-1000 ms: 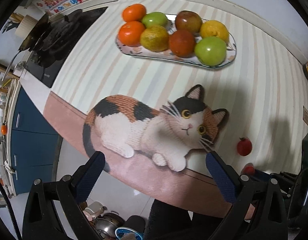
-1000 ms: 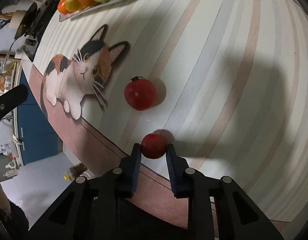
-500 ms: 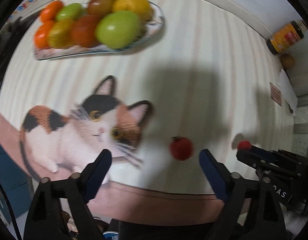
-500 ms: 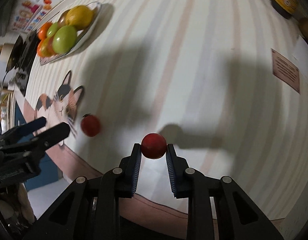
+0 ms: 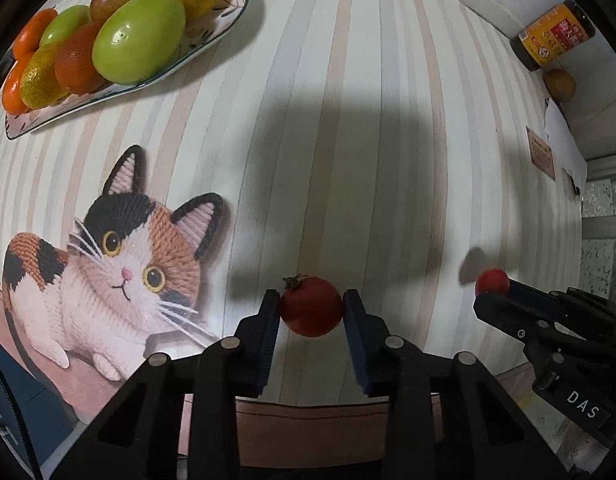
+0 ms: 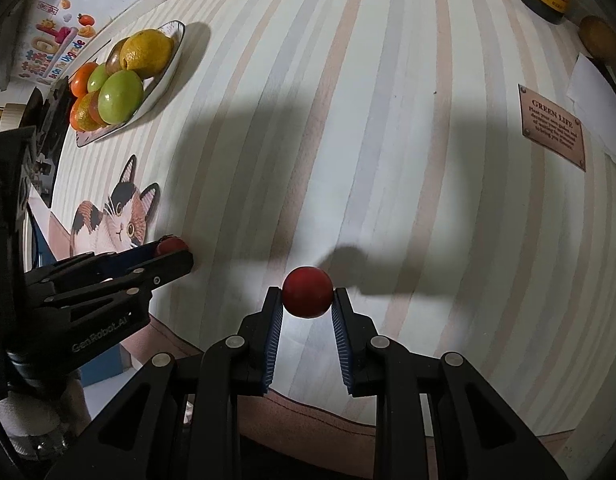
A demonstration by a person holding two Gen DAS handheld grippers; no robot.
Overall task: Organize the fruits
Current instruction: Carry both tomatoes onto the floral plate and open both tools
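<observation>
The left gripper [image 5: 311, 312] is clamped on a red tomato with a dried green stem [image 5: 311, 307], its blue pads pressing both flanks of the fruit just above the striped tablecloth [image 5: 348, 140]. The right gripper [image 6: 307, 299] grips a smaller, smooth red tomato [image 6: 307, 291] the same way, at the very tips of its jaws, with its shadow falling on the cloth just beyond. Each gripper shows at the edge of the other's view: from the left wrist the right one enters low on the right with its small fruit at the tip, well apart from the left jaws. Nothing lies on the cloth right ahead of either pair of jaws, only broad dark shadows. To the left of the jaws is a printed cat [image 5: 108, 280] on the cloth. Farther off, up and to the left, stands an oval plate [image 5: 212, 46] heaped with green, orange and yellow fruit; those at the back are partly hidden by the large green one in front. Far to the right, near the table's rim, are a dark jar with a yellow label [image 5: 552, 38], a brownish round fruit [image 5: 561, 83] just beside it, and a small brown sign [image 6: 552, 126]. Whether the larger tomato still touches the cloth cannot be told. The table's near edge and the floor below are cut off behind the gripper bodies.
</observation>
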